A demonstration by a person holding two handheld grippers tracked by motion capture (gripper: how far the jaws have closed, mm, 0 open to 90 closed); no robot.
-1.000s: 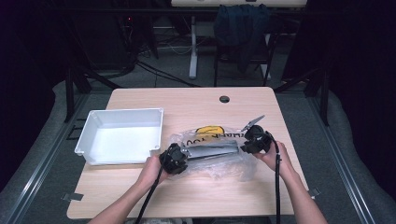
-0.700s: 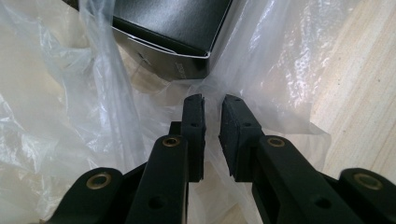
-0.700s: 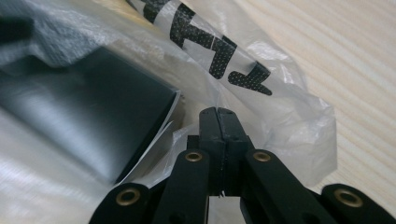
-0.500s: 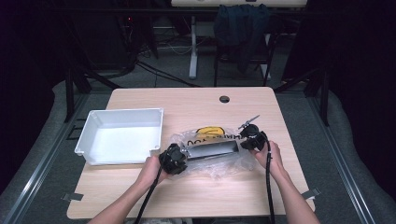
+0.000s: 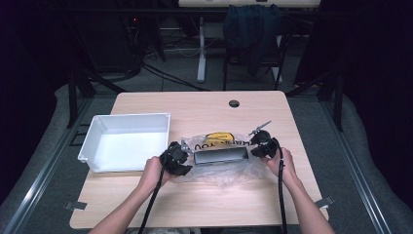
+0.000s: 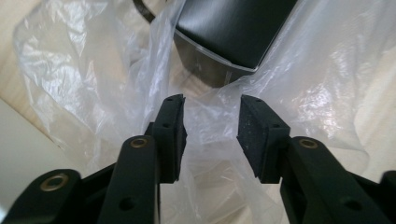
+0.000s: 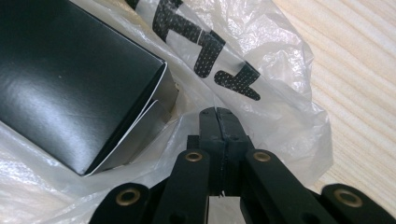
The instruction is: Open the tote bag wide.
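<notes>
Right gripper view — plastic bag (image 7: 261, 56) shows unreadable black lettering.

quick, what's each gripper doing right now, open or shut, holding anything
Left gripper: open, jaws apart with the clear plastic bag lying between them, not pinched.
Right gripper: shut, jaws pressed together on the edge of the plastic bag, beside the black box.
</notes>
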